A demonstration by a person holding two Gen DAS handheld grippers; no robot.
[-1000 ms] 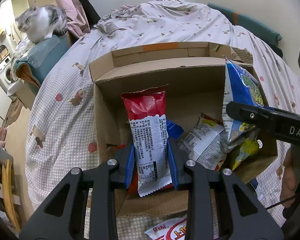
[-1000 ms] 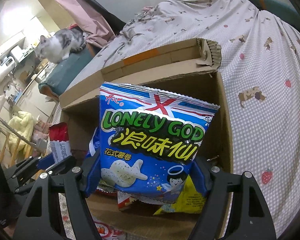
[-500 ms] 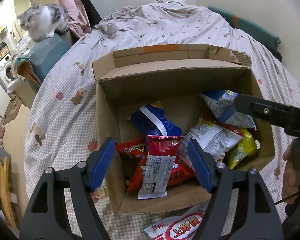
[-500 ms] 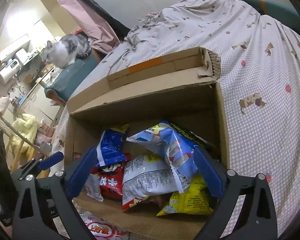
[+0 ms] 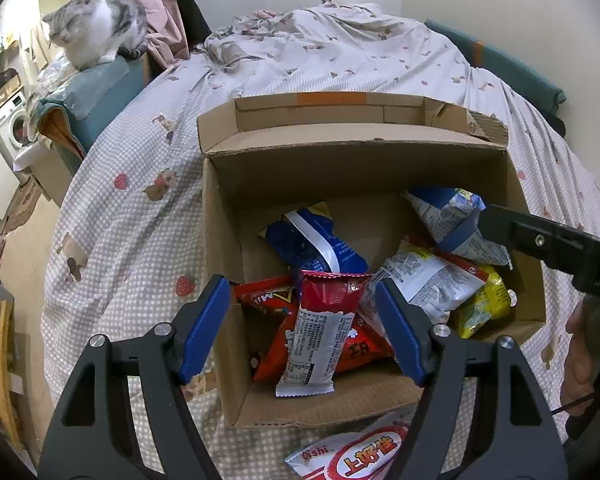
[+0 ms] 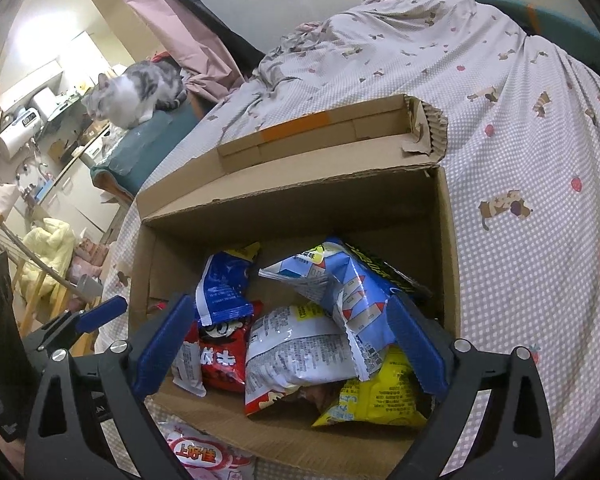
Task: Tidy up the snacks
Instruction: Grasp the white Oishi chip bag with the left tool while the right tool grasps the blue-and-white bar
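- Left wrist view: your left tool (image 5: 302,326) hangs over the near left corner of the cardboard box (image 5: 356,172) with its jaws spread and nothing between the pads; the red-and-white packet (image 5: 324,328) lies loose in the box below them, on top of a red bag (image 5: 360,350).
- Your right tool (image 6: 288,342) is likewise wide apart and empty over the right half of the box; the blue-and-white bag (image 6: 348,296) rests inside, on a grey-white bag (image 6: 296,352) and a yellow bag (image 6: 376,396).
- Both tools' jaws have just been opening, and no pad presses on anything now.
- Done so far, as I judge it: at least six snacks sit in the box, including a dark blue bag (image 5: 312,240) near the middle. They lie heaped and crossed, not lined up.
- Left to do: one pink-and-white bag (image 5: 356,456) lies on the bed (image 5: 140,216) just outside the box's near wall, touching or almost touching it. It looks like your next pick.
- Whether more snacks wait outside the views, you cannot tell from here.
- The box has room along its far wall.
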